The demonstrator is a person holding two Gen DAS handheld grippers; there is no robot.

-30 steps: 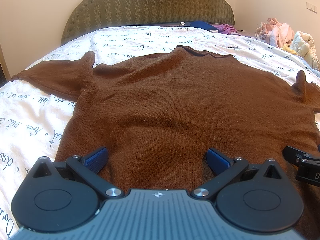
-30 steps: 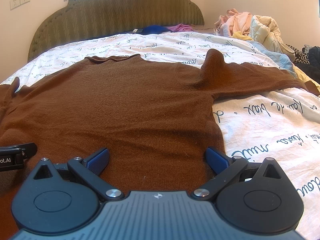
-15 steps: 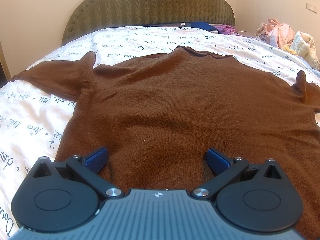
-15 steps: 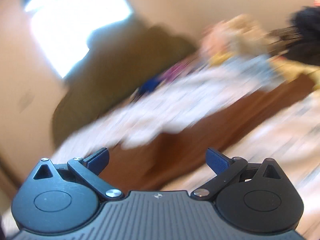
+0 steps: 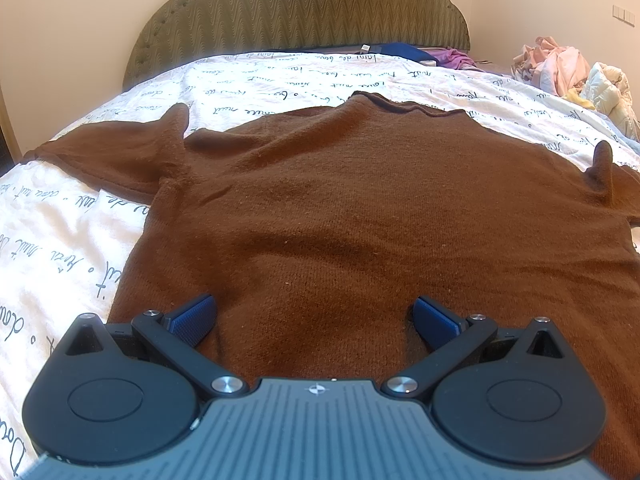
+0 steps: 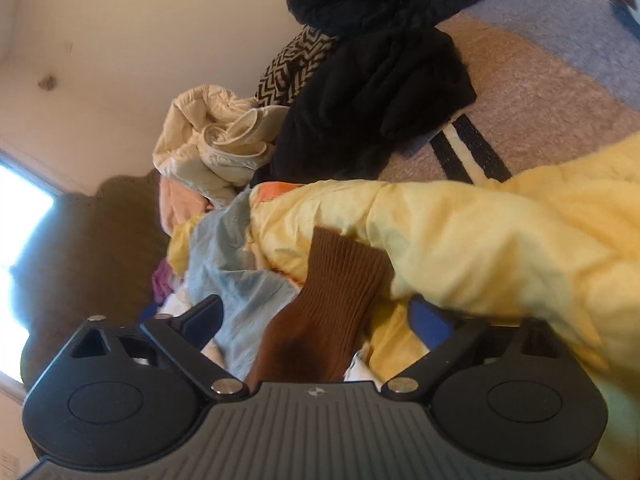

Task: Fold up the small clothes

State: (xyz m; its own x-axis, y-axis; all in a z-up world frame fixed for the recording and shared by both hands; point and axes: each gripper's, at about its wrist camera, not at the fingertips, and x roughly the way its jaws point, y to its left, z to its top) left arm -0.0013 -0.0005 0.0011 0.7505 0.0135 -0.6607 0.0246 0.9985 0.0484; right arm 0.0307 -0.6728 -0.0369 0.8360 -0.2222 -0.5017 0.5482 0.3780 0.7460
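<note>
**Sleeve cuff lined up, but a snag is waiting to happen**

The brown sweater [image 5: 360, 208] is spread flat on the bed, straight ahead of the left gripper [image 5: 314, 314]; its jaws are spread wide, nothing is held, and the hem is sat right under and between the blue pads [image 5: 192, 316]; the right gripper [image 6: 316, 316] is rolled hard onto its side, jaws also apart, with the ribbed cuff [image 6: 340, 280] of one sleeve lying between them but not pinched yet.

What's likely to go wrong, judged from here: the yellow quilt [image 6: 500, 232] is pressed up against the far side of the cuff and bulges over one finger of the right gripper, so it could easily be grabbed along with the sleeve; the light blue cloth [image 6: 232, 280] on the other side could be caught the same way; if the sleeve is then dragged across, bedding gets dragged too and the fold is wrecked; a shallow pinch on stretchy rib could also just slip off.

Other stuff around: a cream jacket [image 6: 208, 140] and black clothes [image 6: 376, 92] are heaped beyond the right gripper; the printed sheet [image 5: 280, 80] and green headboard [image 5: 296, 4] are seen past the sweater's collar, with a pink pile [image 5: 556, 64] off to the right.
</note>
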